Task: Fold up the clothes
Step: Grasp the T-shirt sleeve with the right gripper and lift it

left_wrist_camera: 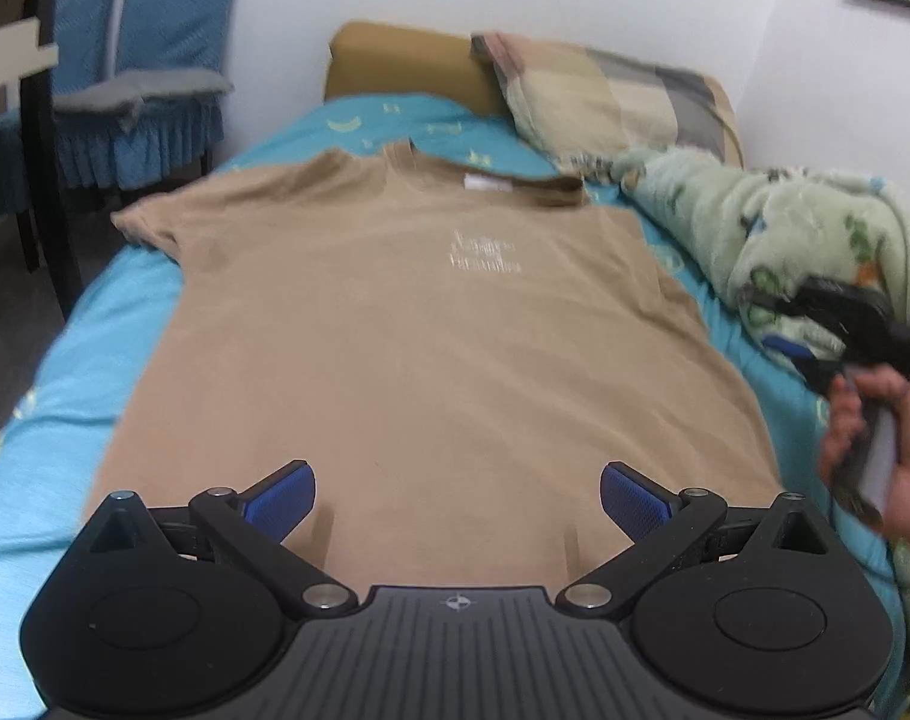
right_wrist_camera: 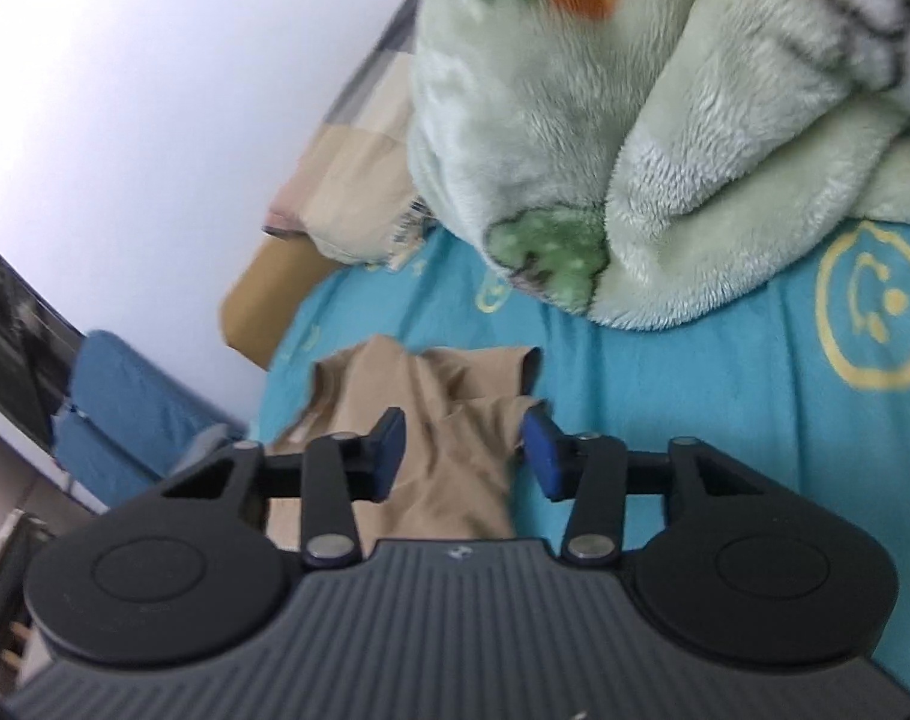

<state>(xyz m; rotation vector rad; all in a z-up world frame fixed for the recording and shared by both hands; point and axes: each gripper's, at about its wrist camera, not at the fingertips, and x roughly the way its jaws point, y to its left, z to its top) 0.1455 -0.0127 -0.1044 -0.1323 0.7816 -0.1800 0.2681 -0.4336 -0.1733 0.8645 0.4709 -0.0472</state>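
Bed, teal sheet. Patchwork pillow at head edge; green fleece blanket along right edge. Blue-covered chair beside.

Right wrist view. The right gripper has its blue-padded jaws spread apart over a bunched part of the tan T-shirt, which lies on the turquoise bedsheet printed with yellow smiley faces. A pale green fleece blanket is heaped beyond it. A patchwork pillow rests by the white wall; a blue-covered chair stands at left.
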